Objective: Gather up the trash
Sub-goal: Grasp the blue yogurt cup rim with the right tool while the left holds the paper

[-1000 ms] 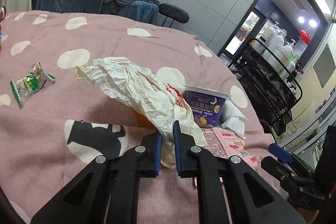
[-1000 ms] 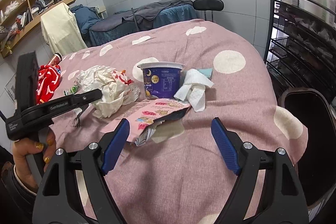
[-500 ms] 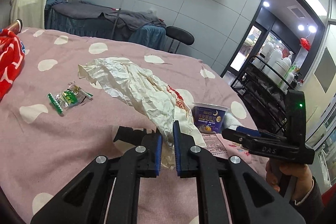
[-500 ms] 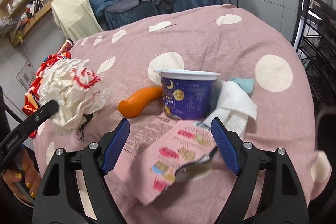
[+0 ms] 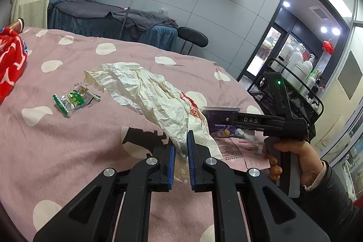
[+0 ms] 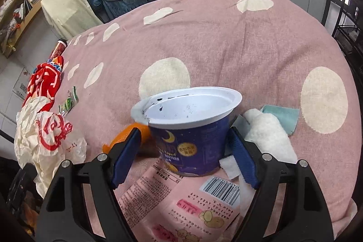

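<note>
Two grippers are at work over the pink spotted blanket (image 6: 226, 37), and your coming move turns on the right one. Your right gripper (image 6: 185, 155) stands spread wide with the purple yogurt cup (image 6: 188, 140) straight ahead between its blue pads (image 6: 126, 157); neither pad seems to touch the cup wall yet. The cup stands upright on the pink snack packet (image 6: 181, 203), its axis vertical and its white rim uppermost, so the jaws would meet its sides square. The right hand is plainly the nearer one; from the left view the cup (image 5: 219, 121) lies off to the right, half hidden behind that other tool. A white cloth (image 6: 270, 140) touches the cup on its right, and an orange piece (image 6: 129, 135) lies just beside the left pad, so I judge a stray pinch possible. Your left gripper (image 5: 180, 150) is clenched on the crumpled white wrapper (image 5: 147, 94), lifted clear of the blanket. A small green candy wrapper (image 5: 74, 100) lies well apart to the left. Compared with half a second ago, the right gripper has pushed forward: the cup then stood ahead of the pads, and now it sits between them. The left grip on the wrapper is unchanged.
</note>
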